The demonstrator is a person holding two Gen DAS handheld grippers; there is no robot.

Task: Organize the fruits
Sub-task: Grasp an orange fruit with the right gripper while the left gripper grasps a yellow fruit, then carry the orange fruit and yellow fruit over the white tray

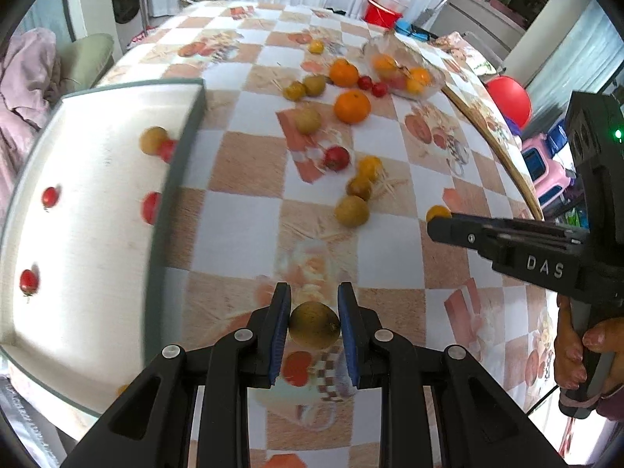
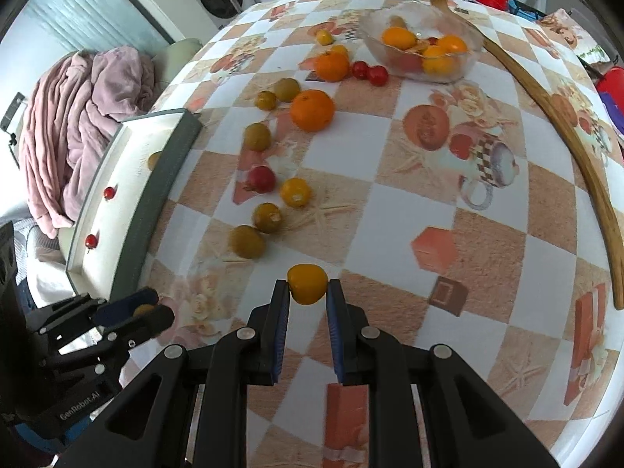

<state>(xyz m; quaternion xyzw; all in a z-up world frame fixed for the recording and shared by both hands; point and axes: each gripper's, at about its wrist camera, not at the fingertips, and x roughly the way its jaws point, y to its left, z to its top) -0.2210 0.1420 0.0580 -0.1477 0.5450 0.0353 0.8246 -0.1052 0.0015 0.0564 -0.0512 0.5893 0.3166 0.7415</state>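
Above the checkered table point(image 2: 409, 210), both grippers clamp small fruits

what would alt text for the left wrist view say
The left gripper is shut on an olive-green fruit above a checked tablecloth strewn with oranges and small fruits. A white tray with cherry tomatoes sits at left; the right gripper enters from the right, pinching a small yellow fruit.

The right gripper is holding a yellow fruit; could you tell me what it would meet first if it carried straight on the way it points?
Probably the bare checked tablecloth just ahead: the right gripper, shut on the yellow fruit, points steeply down, though depth is unclear.
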